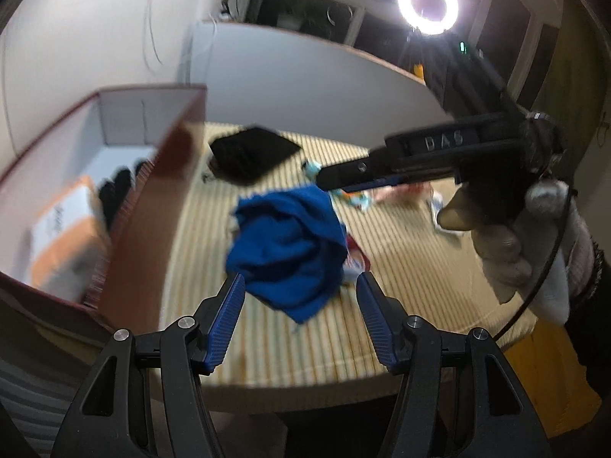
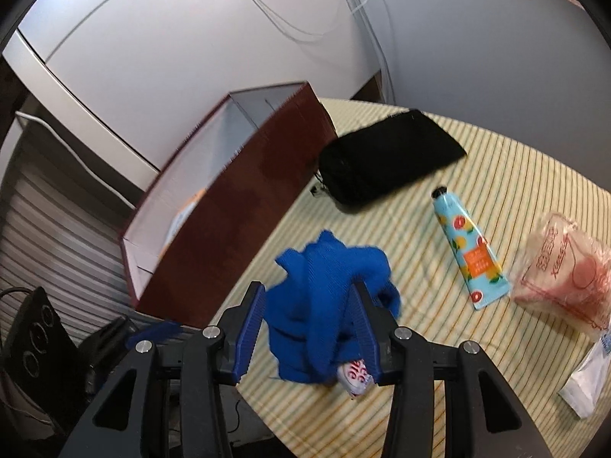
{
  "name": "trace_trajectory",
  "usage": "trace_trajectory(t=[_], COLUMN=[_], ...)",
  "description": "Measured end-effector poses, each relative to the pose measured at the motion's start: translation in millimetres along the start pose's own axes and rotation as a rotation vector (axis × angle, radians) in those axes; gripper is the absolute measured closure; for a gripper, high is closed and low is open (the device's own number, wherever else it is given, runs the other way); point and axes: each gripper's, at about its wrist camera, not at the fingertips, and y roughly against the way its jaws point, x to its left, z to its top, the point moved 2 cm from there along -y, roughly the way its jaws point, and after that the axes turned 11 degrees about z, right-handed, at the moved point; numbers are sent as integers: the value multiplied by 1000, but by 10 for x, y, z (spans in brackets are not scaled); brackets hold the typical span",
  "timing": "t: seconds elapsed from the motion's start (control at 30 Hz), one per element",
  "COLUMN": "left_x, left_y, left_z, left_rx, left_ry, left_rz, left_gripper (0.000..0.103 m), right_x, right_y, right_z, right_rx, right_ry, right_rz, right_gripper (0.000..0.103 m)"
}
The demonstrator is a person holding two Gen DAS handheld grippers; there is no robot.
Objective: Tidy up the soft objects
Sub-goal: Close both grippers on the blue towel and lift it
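Observation:
A crumpled blue cloth [image 2: 320,305] hangs bunched between the pads of my right gripper [image 2: 310,286], which is shut on it above the striped table. In the left wrist view the same cloth [image 1: 284,252] dangles from the tip of the right gripper [image 1: 322,181], which a gloved hand [image 1: 504,244] holds. My left gripper [image 1: 299,280] is open, its blue pads on either side of the cloth's lower part without pressing it. A dark red box [image 2: 248,191] with a white inside stands open to the left.
On the striped tablecloth [image 2: 496,343] lie a black pouch [image 2: 385,156], a light blue cream tube [image 2: 467,248], a pink plastic packet [image 2: 561,271], a white packet [image 2: 588,378] and a red-white tube [image 2: 355,376] under the cloth. The box holds an orange-white carton [image 1: 65,236].

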Motion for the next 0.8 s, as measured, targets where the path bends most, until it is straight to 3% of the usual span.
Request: trace_trajectory(t=[0.37, 0.5, 0.8], left_x=[-50, -63, -16], left_y=[-426, -575, -777], left_z=[28, 56, 178], left_rx=[69, 84, 100], left_ry=[14, 26, 127], left_rz=[53, 60, -11], left_gripper=[42, 37, 37], right_x=[-172, -200, -213], right_y=[-307, -406, -506], right_z=[-47, -32, -1], right_rx=[77, 92, 103], right_ry=[-23, -24, -45], right_rz=[-28, -26, 29], right_gripper=[60, 60, 59])
